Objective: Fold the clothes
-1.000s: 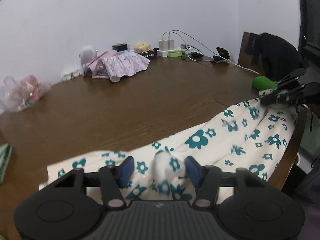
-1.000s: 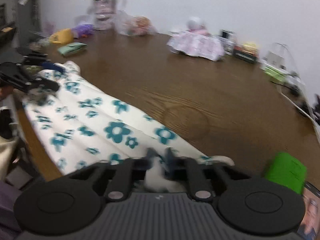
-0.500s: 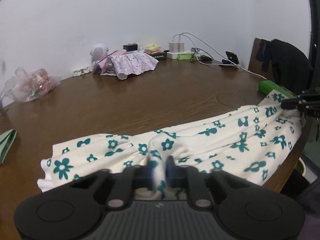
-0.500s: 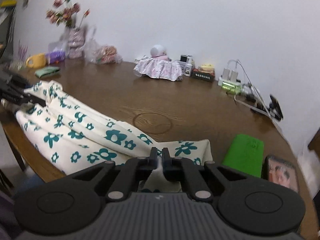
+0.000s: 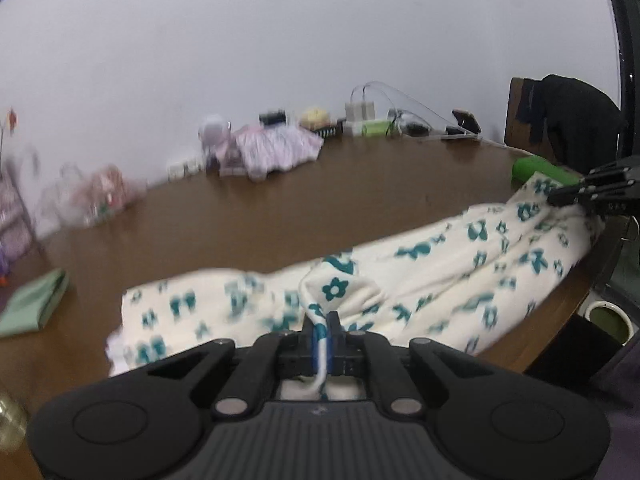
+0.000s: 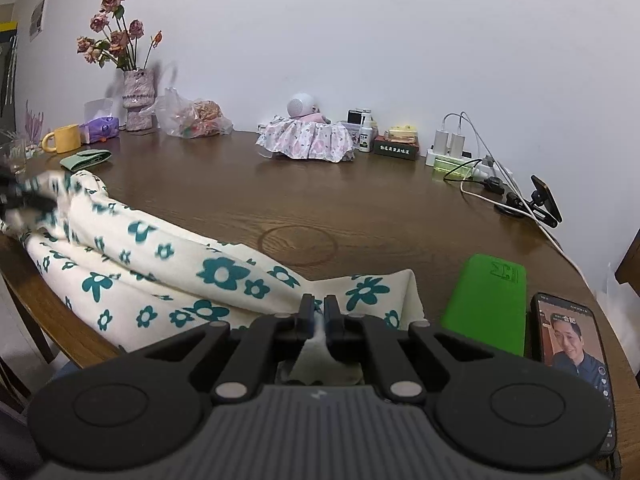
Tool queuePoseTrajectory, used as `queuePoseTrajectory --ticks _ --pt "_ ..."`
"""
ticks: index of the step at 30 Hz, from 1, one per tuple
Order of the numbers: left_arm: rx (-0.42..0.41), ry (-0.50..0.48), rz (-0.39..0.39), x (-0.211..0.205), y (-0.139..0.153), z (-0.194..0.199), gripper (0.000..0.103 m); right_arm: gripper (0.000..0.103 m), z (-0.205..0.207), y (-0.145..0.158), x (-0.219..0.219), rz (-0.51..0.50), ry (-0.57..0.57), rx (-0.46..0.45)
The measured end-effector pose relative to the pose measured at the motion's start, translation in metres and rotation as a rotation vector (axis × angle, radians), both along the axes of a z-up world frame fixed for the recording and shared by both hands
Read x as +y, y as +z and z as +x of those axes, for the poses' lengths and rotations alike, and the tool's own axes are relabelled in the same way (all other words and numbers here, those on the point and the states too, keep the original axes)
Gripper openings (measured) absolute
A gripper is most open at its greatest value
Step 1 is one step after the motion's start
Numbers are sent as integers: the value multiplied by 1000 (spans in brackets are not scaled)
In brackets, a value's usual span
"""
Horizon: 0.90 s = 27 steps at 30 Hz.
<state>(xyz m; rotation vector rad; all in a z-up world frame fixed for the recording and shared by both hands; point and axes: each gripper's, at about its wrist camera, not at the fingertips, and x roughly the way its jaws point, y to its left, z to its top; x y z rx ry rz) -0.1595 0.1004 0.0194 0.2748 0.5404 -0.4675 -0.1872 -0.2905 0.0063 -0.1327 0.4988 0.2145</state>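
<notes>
The floral garment [image 5: 432, 280] lies stretched along the near edge of the brown wooden surface [image 5: 320, 208], its long axis running from one hand to the other; the left hand-held gripper [image 5: 320, 326] is clamped narrow on a raised pinch of cloth at one end; the right hand-held gripper [image 6: 319, 312] is clamped narrow on the opposite end, beside a green case [image 6: 486, 300] and a phone [image 6: 570, 332]. Each end is already in hand, so the likely fold carries the cloth away from the edge, toward open wood. Clutter lines the far side under a white wall [image 6: 360, 40].
</notes>
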Motion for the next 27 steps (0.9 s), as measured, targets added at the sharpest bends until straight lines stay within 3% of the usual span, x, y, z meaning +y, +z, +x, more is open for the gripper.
queuePoseTrajectory --ticks 3,6,8,11,13,14,15,17,20,22,23,25,27 --pt "18 25 -40 7 -8 6 12 6 2 2 0 -18 3 8" --pt "27 37 -62 9 -13 6 13 6 5 3 3 -30 -13 15" --pt "32 37 -64 11 -7 4 21 6 6 4 7 -53 -20 11" --pt "-18 -29 -160 27 21 -2 43 8 3 17 6 0 -3 8" --pt "-48 -93 -193 39 39 -1 77 19 1 32 1 96 33 0" --pt "-57 -117 -176 41 44 3 78 23 1 38 0 144 59 -7" --pt "-57 -132 -136 40 45 9 76 32 4 42 3 170 88 -7" --pt "-6 -157 -74 37 34 26 77 34 11 46 12 213 148 -7" --pt "115 -210 -75 35 10 50 75 36 28 36 46 156 204 34" --pt "161 -230 -71 36 0 58 46 36 35 27 58 130 192 75" --pt "183 -239 -69 36 -4 61 43 36 39 22 64 119 185 95" --pt "214 -272 -88 42 -3 63 24 33 45 12 71 104 162 141" --pt "261 -300 -88 47 1 68 22 26 47 2 70 92 129 178"
